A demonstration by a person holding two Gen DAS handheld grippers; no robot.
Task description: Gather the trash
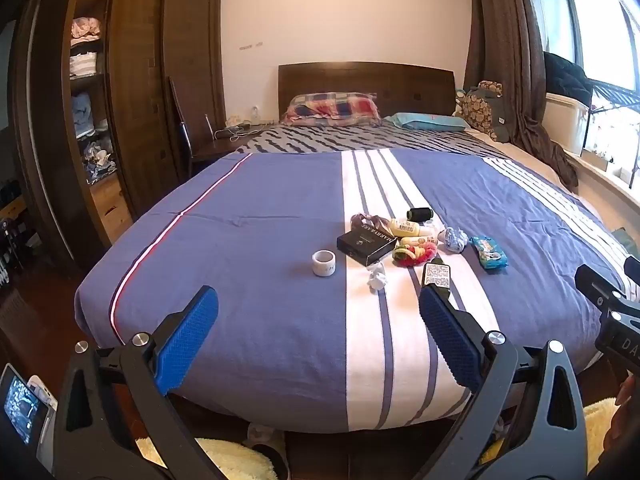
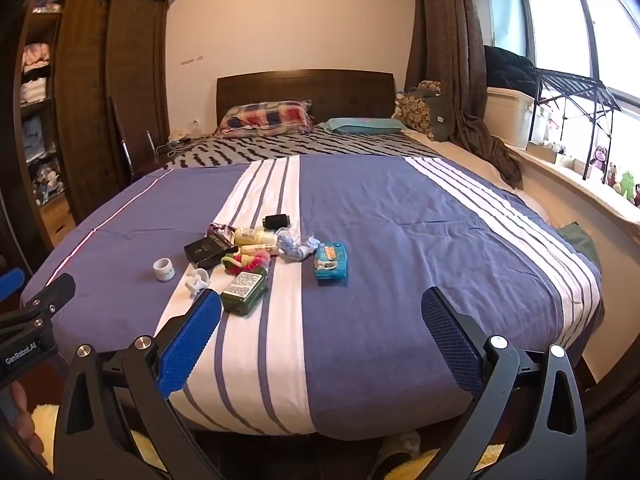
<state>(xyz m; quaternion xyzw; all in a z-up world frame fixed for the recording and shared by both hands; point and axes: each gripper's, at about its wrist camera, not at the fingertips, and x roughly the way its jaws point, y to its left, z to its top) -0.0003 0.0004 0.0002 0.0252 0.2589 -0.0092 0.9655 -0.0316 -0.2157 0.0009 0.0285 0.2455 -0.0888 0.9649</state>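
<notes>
Bed (image 1: 260, 240) – crumpled paper (image 1: 377, 278) ahead btwn wide left tongs (image 1: 318, 312)

A home bedroom: made bed (image 1: 260, 240) with headboard (image 1: 366, 80) and pillows (image 1: 332, 109), open wardrobe (image 1: 88, 92) of folded clothes, curtained window (image 2: 560, 20).

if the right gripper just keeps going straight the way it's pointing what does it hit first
Probably bare bedspread. The right gripper is open and aimed downward at the blue cover; the wet wipes pack lies just beyond, though depth is unclear.
</notes>
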